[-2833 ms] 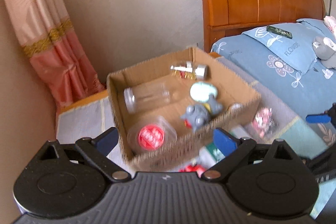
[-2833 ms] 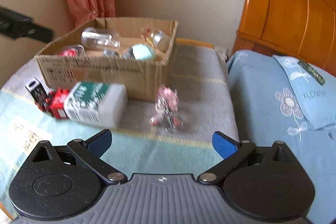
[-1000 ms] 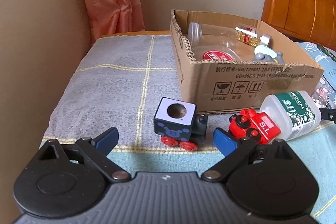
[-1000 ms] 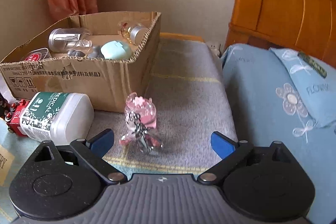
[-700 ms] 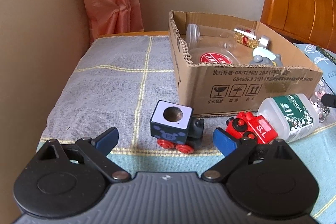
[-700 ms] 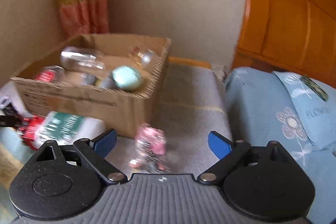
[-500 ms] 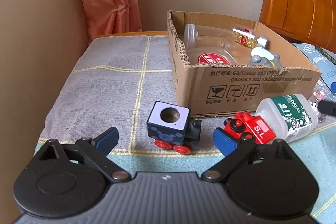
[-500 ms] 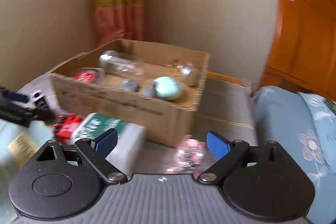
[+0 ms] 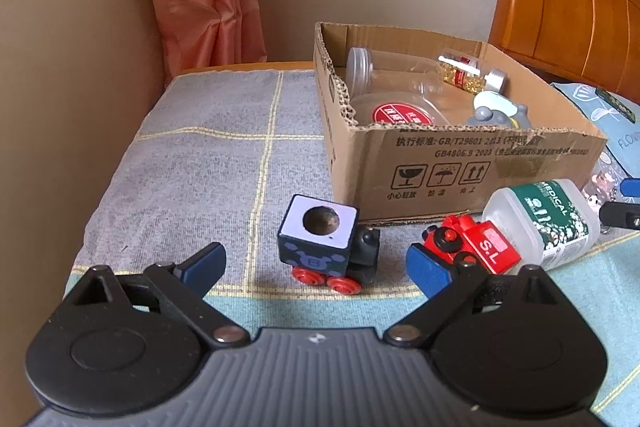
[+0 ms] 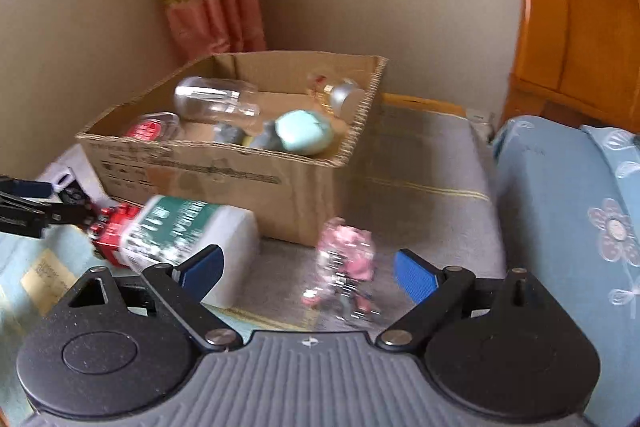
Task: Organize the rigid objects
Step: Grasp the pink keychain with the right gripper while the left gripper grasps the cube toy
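So the cardboard box (image 9: 460,155) is the anchor here: everything loose sits along its printed front wall, on the checked blanket (image 9: 208,147). Left of the box there's a wide bare stretch of blanket running to the wall, and to its right an open strip before the blue bedding (image 10: 560,187). The white medical bottle (image 9: 548,223) lies on its side right at the box's front, long axis roughly along that wall, cap end toward the red toy engine (image 9: 472,247) touching it. The black block car (image 9: 324,243) stands left of the engine, near the box's front left corner. The pink keychain figure (image 10: 348,263) sits off the front right corner, blurred. Left gripper (image 9: 316,263) is spread wide, empty, framing the block car. Right gripper (image 10: 308,271) also wide and empty, having just narrowed a touch; compared with a second ago its view has swung left, bringing the bottle inward.
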Action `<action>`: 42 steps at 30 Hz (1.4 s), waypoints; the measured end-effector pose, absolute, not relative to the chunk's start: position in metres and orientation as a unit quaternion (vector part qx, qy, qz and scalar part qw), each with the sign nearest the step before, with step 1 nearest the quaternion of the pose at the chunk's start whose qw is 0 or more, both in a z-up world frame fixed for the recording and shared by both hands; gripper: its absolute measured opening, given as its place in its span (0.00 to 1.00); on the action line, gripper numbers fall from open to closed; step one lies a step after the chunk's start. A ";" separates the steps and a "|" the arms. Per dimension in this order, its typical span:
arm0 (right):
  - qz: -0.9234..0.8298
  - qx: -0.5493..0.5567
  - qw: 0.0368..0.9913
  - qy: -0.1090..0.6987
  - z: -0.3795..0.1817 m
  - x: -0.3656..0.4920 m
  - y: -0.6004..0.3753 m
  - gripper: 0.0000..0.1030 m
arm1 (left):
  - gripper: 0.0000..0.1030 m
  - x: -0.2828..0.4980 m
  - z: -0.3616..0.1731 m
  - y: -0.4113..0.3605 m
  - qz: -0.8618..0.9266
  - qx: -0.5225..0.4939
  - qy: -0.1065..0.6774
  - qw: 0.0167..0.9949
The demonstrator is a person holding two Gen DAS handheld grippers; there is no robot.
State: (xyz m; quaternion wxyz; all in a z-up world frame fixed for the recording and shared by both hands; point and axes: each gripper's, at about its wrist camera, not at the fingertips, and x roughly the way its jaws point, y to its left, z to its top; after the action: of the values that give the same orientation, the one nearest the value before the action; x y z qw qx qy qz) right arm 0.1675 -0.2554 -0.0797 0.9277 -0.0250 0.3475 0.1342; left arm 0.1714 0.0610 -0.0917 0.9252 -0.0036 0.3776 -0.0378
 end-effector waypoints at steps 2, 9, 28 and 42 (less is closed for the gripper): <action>0.119 -0.040 0.931 0.343 -0.079 0.166 -0.256 0.92 | 0.93 0.172 -0.091 0.061 -0.038 -0.006 0.376 0.926; 0.092 -0.057 0.928 0.358 -0.085 0.179 -0.257 0.63 | 0.91 0.172 -0.090 0.062 -0.041 -0.006 0.376 0.926; 0.098 -0.064 0.918 0.379 -0.101 0.193 -0.251 0.37 | 0.51 0.173 -0.094 0.062 -0.062 -0.010 0.374 0.925; 0.119 -0.104 0.912 0.379 -0.086 0.182 -0.248 0.37 | 0.50 0.174 -0.082 0.059 -0.107 0.041 0.402 0.909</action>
State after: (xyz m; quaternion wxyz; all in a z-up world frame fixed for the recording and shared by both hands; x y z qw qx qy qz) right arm 0.1819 -0.2482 -0.0856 0.9120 -0.1045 0.3785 0.1185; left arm 0.1743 0.0589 -0.0820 0.9085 0.0410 0.4018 -0.1071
